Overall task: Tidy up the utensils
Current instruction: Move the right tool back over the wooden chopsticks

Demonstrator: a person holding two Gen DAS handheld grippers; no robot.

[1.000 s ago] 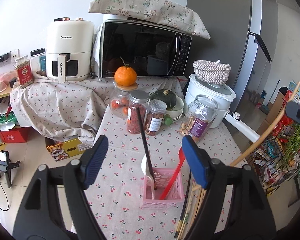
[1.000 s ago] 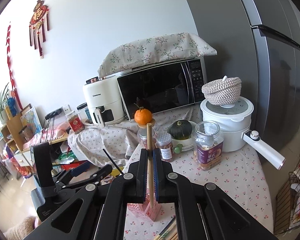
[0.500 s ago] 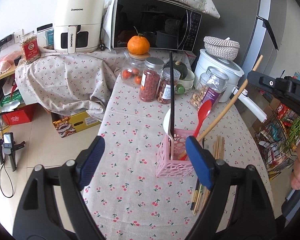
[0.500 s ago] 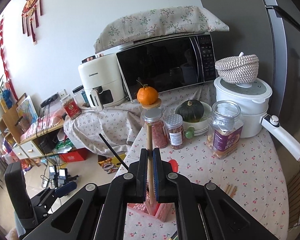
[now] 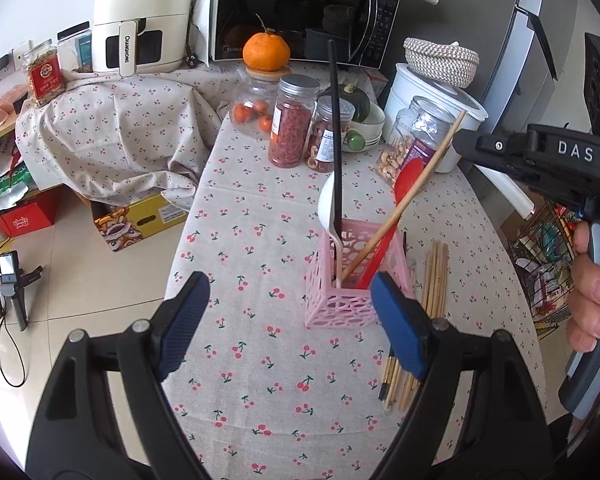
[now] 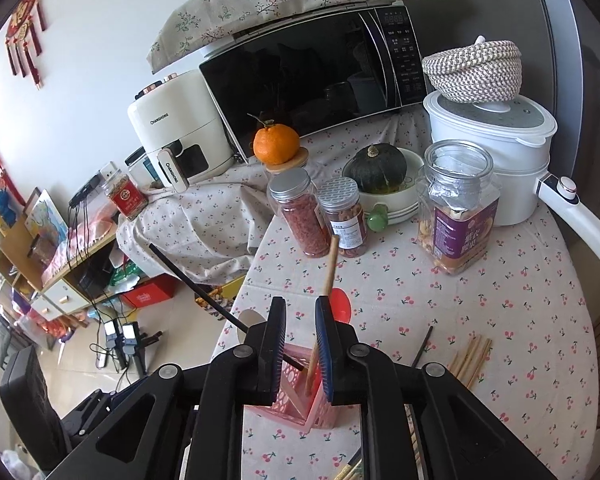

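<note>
A pink perforated utensil holder point(image 5: 354, 280) stands on the cherry-print tablecloth. In it are a black chopstick point(image 5: 334, 132), a white spoon point(image 5: 327, 204), a red spoon point(image 5: 404, 184) and a wooden chopstick point(image 5: 416, 188) that leans to the right. My left gripper point(image 5: 290, 320) is open and empty, just in front of the holder. My right gripper point(image 6: 300, 344) is open above the holder point(image 6: 296, 396); the wooden chopstick point(image 6: 329, 276) stands free between its fingers. Several wooden chopsticks point(image 5: 434, 276) lie on the cloth right of the holder.
Jars of dried food point(image 5: 292, 120), a jar with an orange point(image 5: 266, 50) on top, a bowl with a green squash point(image 6: 376, 168), a nut jar point(image 6: 456, 208), a white rice cooker point(image 6: 492, 136), a microwave point(image 5: 300, 12) and an air fryer point(image 5: 136, 20) stand behind. The table's left edge drops to the floor.
My right gripper has opened and let go of the wooden chopstick, which now rests in the holder. My left gripper has drawn back and higher from the holder.
</note>
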